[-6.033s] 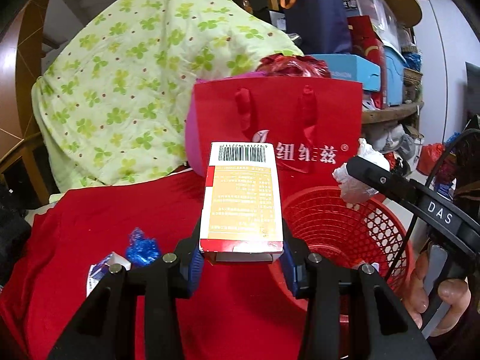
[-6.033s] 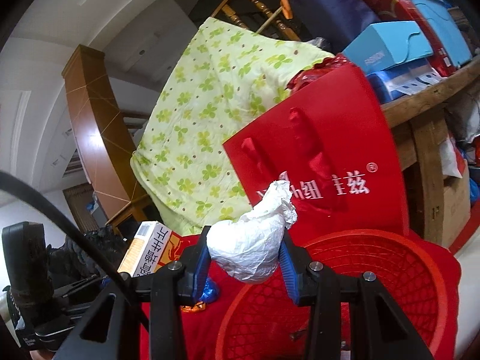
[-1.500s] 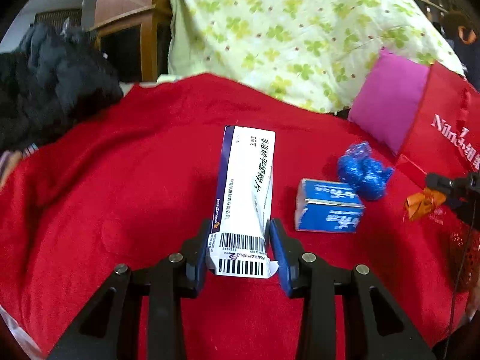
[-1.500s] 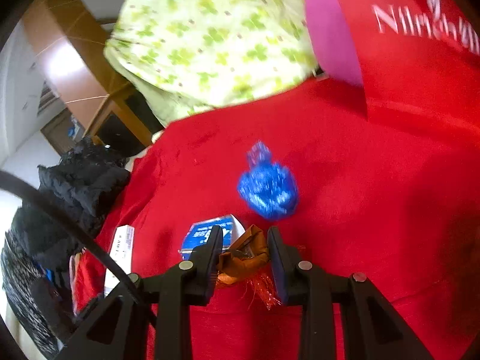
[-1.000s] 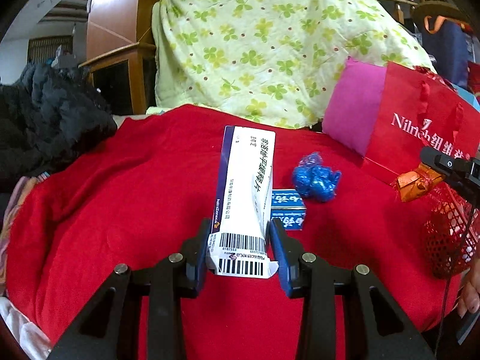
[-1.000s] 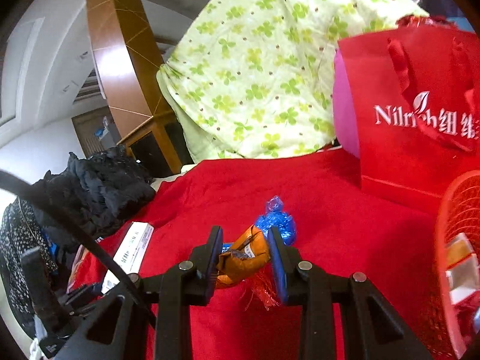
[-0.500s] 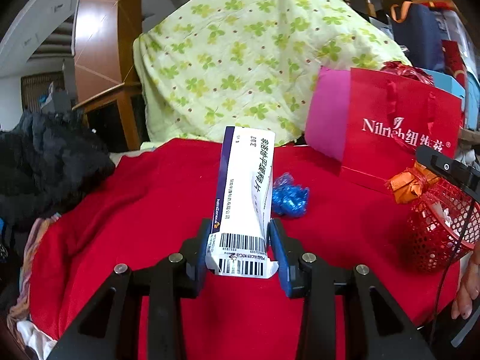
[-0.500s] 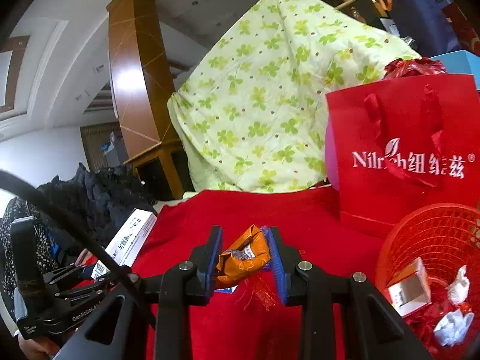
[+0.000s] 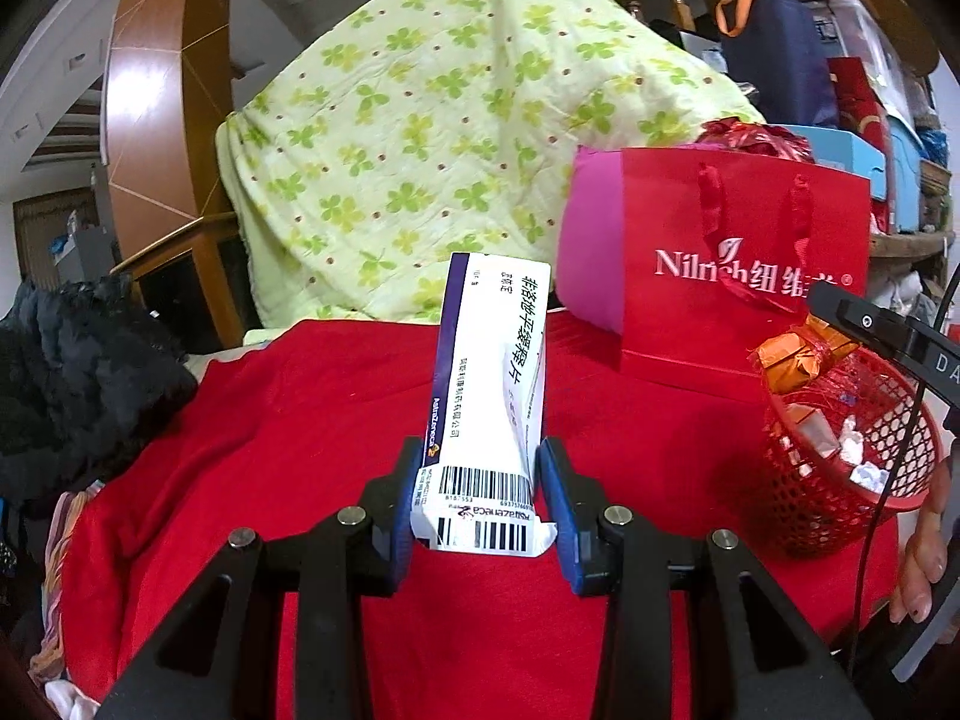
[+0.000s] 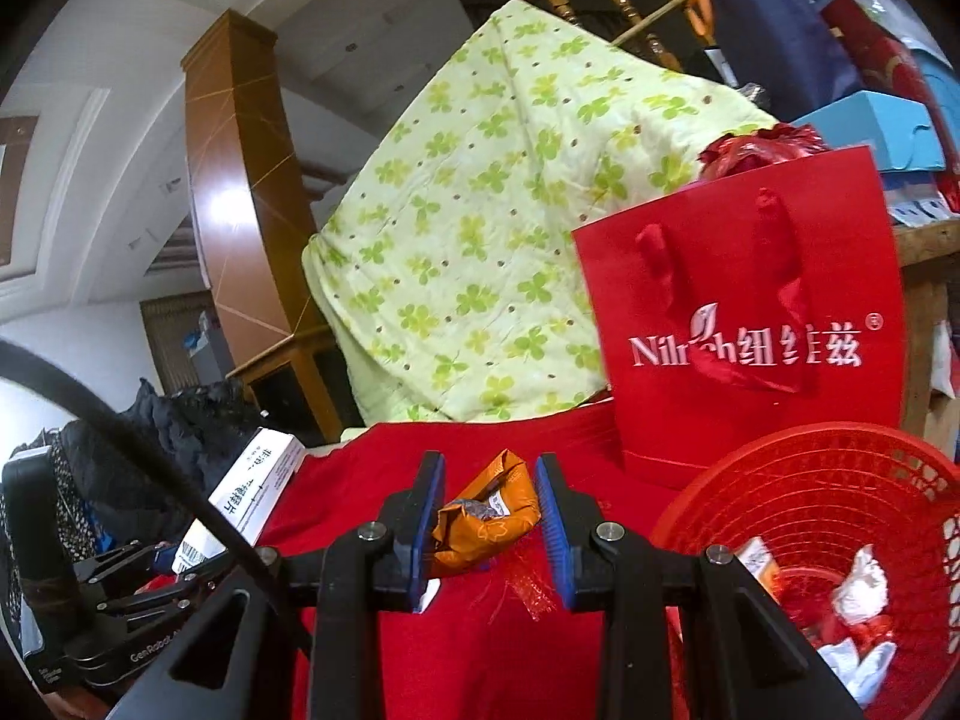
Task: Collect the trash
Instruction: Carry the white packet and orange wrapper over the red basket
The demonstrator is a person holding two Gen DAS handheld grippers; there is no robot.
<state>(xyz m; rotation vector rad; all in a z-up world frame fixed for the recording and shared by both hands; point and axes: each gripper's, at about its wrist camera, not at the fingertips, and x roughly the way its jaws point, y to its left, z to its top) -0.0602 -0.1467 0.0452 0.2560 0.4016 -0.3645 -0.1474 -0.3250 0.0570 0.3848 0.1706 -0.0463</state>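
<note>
My left gripper (image 9: 480, 492) is shut on a tall white medicine box (image 9: 489, 384) with a purple edge and barcodes, held upright above the red cloth (image 9: 300, 420). The box also shows in the right wrist view (image 10: 252, 486). My right gripper (image 10: 487, 513) is shut on a crumpled orange wrapper (image 10: 486, 519) with red foil fringe hanging below it. In the left wrist view the wrapper (image 9: 798, 357) hangs just above the far rim of the red mesh basket (image 9: 840, 480). The basket (image 10: 828, 516) holds a small box and crumpled white paper.
A red Nilrich paper bag (image 9: 744, 282) stands behind the basket, with a pink cushion (image 9: 591, 264) and a green clover blanket (image 9: 432, 150) beside it. Black clothing (image 9: 78, 372) lies at the left. Shelves with boxes stand at the back right.
Both grippers have lifted and swung right toward the basket with their loads. The orange wrapper is now over the basket's edge. The blue items on the cloth have dropped out of view.
</note>
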